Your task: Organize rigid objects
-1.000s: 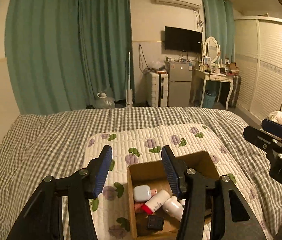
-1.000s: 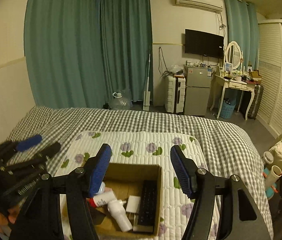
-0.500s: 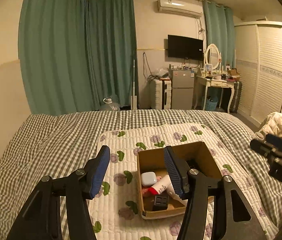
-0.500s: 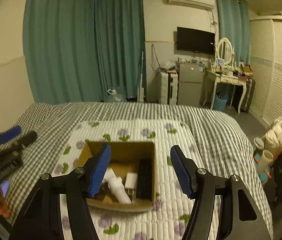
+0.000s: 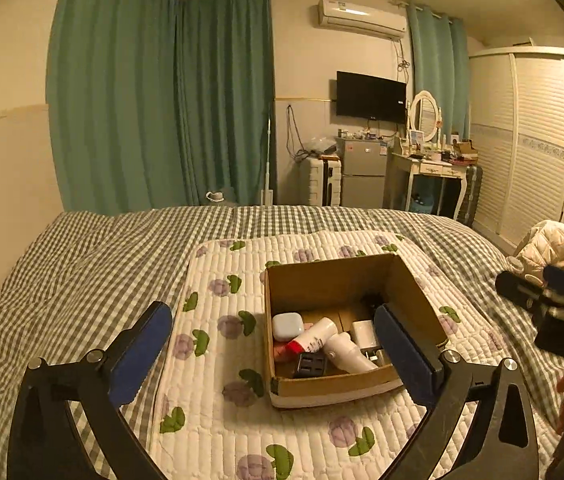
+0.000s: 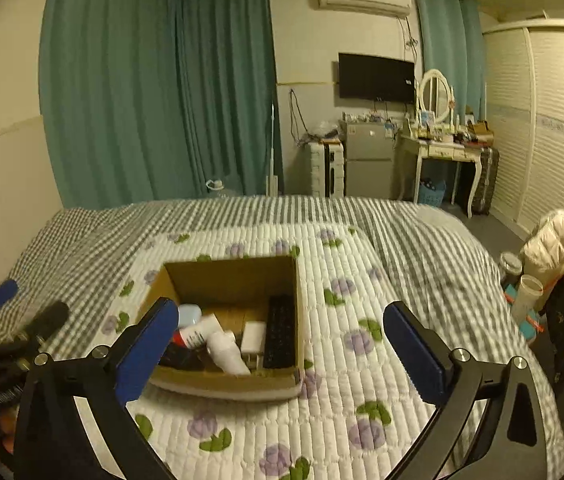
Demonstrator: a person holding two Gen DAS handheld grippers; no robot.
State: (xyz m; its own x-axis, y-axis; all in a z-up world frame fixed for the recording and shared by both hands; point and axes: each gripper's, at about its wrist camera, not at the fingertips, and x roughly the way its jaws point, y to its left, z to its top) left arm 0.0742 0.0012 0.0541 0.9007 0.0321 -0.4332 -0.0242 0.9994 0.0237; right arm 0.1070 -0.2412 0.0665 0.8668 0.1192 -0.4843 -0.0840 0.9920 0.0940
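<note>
Two hand-held grippers, left (image 5: 272,354) and right (image 6: 282,350), hung wide open and empty, jaws just spread, over a cardboard box (image 5: 346,280) of small items on a flowered quilt (image 5: 218,360) on the bed, box at twelve o'clock of both.

- Green curtains (image 5: 162,100) along the far wall
- TV (image 5: 371,95) below an air conditioner (image 5: 362,20)
- White wardrobe (image 5: 530,140) at right
- Checked bed (image 5: 82,252), warm dim light
</note>
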